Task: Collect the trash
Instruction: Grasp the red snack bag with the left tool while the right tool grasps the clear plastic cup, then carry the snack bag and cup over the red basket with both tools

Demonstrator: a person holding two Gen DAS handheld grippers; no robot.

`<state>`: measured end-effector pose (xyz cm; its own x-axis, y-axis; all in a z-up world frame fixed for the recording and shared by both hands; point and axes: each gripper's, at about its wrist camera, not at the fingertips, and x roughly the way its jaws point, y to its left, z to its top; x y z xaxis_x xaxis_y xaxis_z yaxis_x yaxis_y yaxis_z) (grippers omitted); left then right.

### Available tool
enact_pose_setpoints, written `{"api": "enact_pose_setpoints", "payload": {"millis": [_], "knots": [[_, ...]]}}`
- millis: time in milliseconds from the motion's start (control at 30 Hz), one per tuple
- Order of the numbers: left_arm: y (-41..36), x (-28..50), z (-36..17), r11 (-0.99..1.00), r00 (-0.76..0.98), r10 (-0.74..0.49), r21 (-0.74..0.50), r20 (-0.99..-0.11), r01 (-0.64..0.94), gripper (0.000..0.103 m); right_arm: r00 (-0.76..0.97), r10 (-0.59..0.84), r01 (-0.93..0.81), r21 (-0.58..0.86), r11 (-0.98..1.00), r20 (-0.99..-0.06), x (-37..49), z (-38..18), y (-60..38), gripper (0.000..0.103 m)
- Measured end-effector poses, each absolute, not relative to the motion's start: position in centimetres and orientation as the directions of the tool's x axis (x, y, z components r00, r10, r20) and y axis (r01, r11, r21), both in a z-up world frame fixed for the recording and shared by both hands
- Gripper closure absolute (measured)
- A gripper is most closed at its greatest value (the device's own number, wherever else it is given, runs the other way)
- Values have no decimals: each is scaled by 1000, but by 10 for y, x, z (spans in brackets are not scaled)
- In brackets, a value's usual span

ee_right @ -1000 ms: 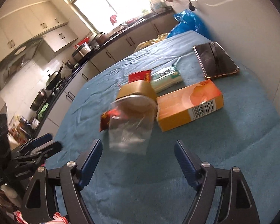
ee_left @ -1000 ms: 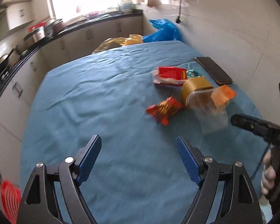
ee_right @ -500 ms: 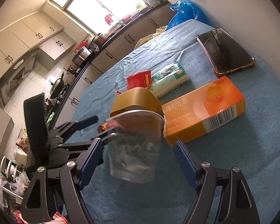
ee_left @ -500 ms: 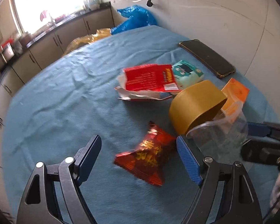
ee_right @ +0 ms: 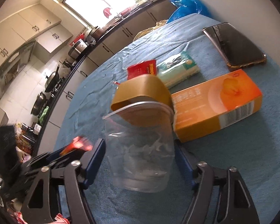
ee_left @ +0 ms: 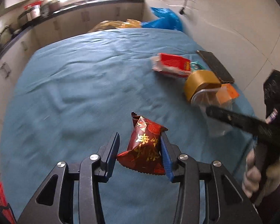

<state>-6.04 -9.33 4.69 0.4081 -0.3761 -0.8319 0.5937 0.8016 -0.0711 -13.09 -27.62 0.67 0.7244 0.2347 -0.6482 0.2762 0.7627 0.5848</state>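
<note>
Left gripper [ee_left: 140, 147] is closing on the red snack packet [ee_left: 144, 149], which stands on edge off the blue tablecloth [ee_left: 74, 93]; right pad touches, left looks just short. Right gripper [ee_right: 139, 158] is closing around the clear plastic cup [ee_right: 140, 149] beside the tape roll [ee_right: 141, 91]; contact unclear. Likely one piece of trash per hand.

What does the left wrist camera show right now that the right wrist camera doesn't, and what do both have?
Left wrist only: the left hand-held gripper closing around the red snack packet, and the person's hand on the other tool.

Right wrist only: the right hand-held gripper closing around the clear plastic cup, plus the stove and pans.

Both: tape roll, orange box, phone, blue tablecloth.
</note>
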Motion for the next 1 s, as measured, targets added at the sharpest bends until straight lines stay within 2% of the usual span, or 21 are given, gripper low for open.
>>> {"api": "enact_pose_setpoints", "payload": {"millis": [67, 200, 300, 533, 767, 1000], "knots": [[-68, -75, 53, 831, 452, -345, -45, -823, 554, 61, 713, 237, 271, 571, 775, -659, -127, 5, -269, 51], [-26, -97, 57, 883, 509, -302, -36, -806, 467, 61, 697, 260, 234, 554, 799, -669, -125, 7, -251, 58], [8, -107, 58, 912, 510, -298, -82, -807, 403, 61, 686, 275, 203, 540, 817, -674, -127, 8, -233, 59], [74, -136, 66, 961, 574, -235, -100, -784, 257, 61, 675, 325, 120, 534, 837, -662, -138, 18, -192, 59], [133, -161, 77, 990, 654, -127, -60, -746, 124, 61, 652, 375, 13, 505, 863, -659, -139, 30, -133, 59], [203, -173, 82, 998, 701, 46, 3, -712, -63, 61, 613, 427, -100, 471, 876, -665, -136, 39, -74, 59]]}}
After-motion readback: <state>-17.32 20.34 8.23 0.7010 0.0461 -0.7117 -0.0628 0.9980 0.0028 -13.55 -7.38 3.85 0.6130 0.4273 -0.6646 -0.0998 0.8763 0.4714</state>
